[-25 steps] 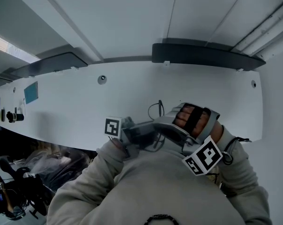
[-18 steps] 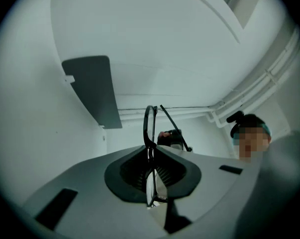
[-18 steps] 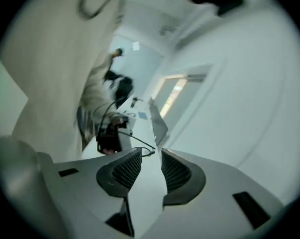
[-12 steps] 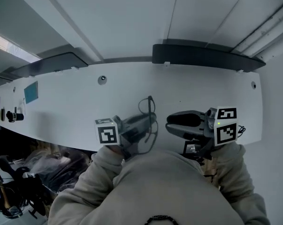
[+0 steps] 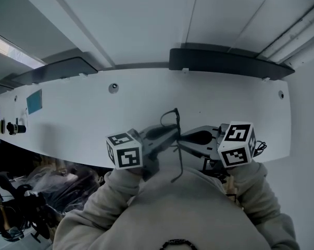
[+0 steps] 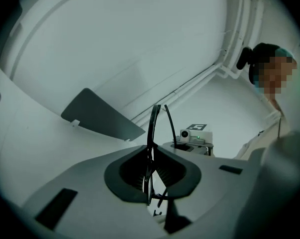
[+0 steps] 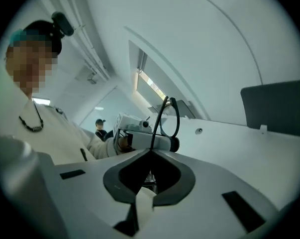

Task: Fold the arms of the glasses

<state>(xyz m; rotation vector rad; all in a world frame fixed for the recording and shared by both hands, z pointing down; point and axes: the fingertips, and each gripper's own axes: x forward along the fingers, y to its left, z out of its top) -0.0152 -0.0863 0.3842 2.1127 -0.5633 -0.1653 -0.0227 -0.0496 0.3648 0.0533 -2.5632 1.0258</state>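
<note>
White worktop (image 5: 68, 124), near edge: above it the left gripper (image 5: 170, 133) is clamped on the upright glasses (image 5: 176, 120), and the facing right gripper (image 5: 184, 139), jaws just closed, appears to pinch the arm (image 5: 180, 163) trailing toward the person.

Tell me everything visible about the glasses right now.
The glasses are thin, dark, wire-like frames, held in the air near the front edge of the white table. The left gripper and right gripper, jaws both just closed further, pinch them from either side. One arm seems to hang down unfolded.
</note>
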